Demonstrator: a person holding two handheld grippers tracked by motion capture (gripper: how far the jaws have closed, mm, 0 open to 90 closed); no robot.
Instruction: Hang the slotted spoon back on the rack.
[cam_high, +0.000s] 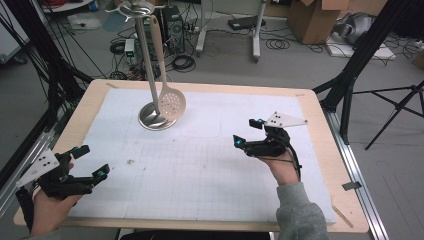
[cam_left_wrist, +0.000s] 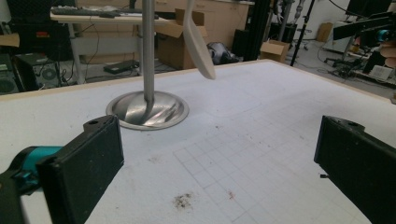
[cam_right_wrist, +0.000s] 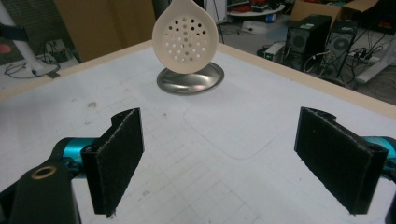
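Left gripper (cam_high: 92, 161) jaws wide, nothing between, low over near-left of white mat (cam_high: 210, 165)
Right gripper (cam_high: 247, 133) jaws wide, empty, over mat's right side
Cream slotted spoon (cam_high: 173, 103) hangs from metal stand (cam_high: 156, 117) at far-left of mat, well apart from both grippers

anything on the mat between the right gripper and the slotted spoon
Nothing: in the right gripper view, only bare mat lies between the open right gripper and the hanging slotted spoon.
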